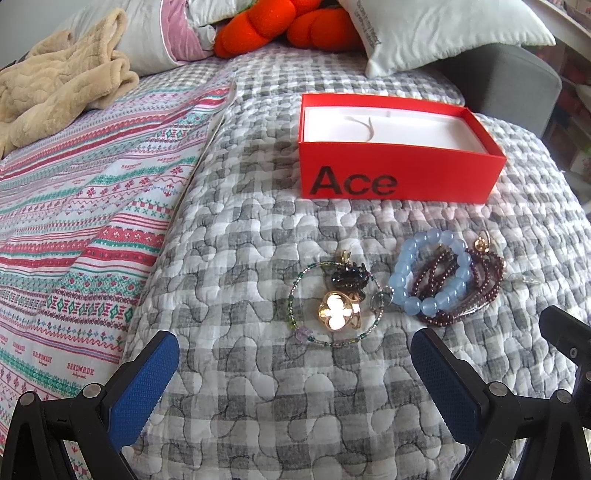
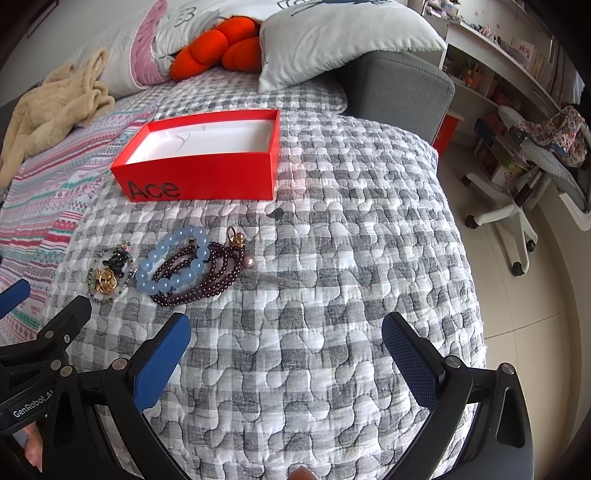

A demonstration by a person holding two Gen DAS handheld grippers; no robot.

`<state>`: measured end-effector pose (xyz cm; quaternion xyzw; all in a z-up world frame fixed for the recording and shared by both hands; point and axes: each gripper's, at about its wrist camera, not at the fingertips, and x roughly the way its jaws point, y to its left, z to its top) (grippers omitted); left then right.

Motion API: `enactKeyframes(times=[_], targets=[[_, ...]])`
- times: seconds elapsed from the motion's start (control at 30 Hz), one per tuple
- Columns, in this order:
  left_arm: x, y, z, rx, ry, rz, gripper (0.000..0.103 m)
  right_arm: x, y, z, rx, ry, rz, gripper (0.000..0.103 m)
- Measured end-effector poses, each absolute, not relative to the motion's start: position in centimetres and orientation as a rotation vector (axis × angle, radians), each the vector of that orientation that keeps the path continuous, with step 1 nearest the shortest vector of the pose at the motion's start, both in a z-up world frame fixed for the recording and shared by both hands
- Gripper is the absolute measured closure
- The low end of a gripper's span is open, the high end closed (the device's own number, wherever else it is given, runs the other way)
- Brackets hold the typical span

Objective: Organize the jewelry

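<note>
An open red box (image 1: 399, 173) marked "Ace", white inside, sits on the grey checked quilt; it also shows in the right wrist view (image 2: 199, 177). In front of it lie a pale blue bead bracelet (image 1: 430, 271) (image 2: 171, 264), a dark red bead strand (image 1: 476, 284) (image 2: 207, 280), a thin green bead ring (image 1: 334, 302) around a gold clover brooch (image 1: 334, 312) (image 2: 105, 278) and a black charm (image 1: 349, 277). A pink pearl (image 2: 248, 261) lies right of the red strand. My left gripper (image 1: 295, 356) is open just short of the brooch. My right gripper (image 2: 286, 339) is open, right of the jewelry.
A striped patterned cover (image 1: 74, 229) lies on the left. A beige blanket (image 1: 55, 88), pillows (image 1: 443, 29) and an orange plush (image 1: 280, 26) are at the back. The bed edge drops to the floor on the right, by a white swivel chair (image 2: 524, 192).
</note>
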<state>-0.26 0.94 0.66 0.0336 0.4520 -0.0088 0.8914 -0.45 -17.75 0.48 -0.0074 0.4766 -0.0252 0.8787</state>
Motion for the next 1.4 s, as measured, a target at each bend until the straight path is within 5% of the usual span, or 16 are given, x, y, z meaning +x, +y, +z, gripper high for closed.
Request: enactKeyframes(times=[1.4], targets=[[3.6, 2.6, 3.4, 0.007, 0.999, -0.194, 0.0, 2.4, -17.4, 2.3, -0.045, 1.041, 0.028, 0.0]])
